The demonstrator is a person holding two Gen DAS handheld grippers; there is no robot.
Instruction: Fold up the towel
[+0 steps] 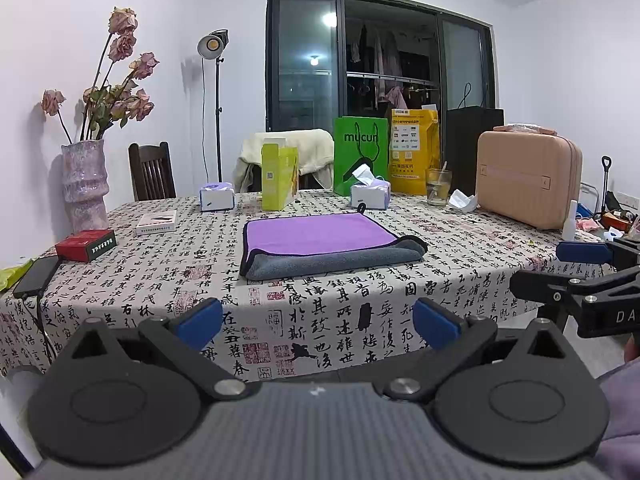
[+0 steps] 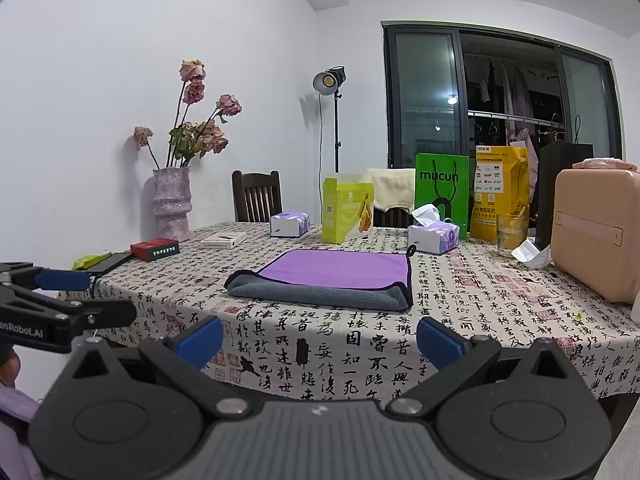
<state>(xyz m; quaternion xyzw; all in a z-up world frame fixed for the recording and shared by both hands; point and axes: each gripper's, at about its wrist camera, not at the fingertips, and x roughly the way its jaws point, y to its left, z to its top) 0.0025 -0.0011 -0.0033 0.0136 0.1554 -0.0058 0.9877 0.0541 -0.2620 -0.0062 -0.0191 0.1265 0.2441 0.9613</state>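
Clearly both of my claws hang empty and wide apart: the left claw [image 1: 318, 322] and the right claw [image 2: 320, 340] sit low in frame, short of the counter [image 1: 360, 320]. The towel [image 1: 328, 242] lies mid-frame on the counter, purple face up, its grey near edge apparently turned over. I judge the risk is pinching the patterned cloth [image 2: 360, 344] along with the towel, dragging the tissue box [image 2: 434, 236] and glass [image 2: 511, 234] just behind it.

Bare tablecloth [image 1: 328, 300] btwn near edge & towel [image 1: 320, 240]; tissue box [image 1: 370, 196] crowds far side, maybe touching.
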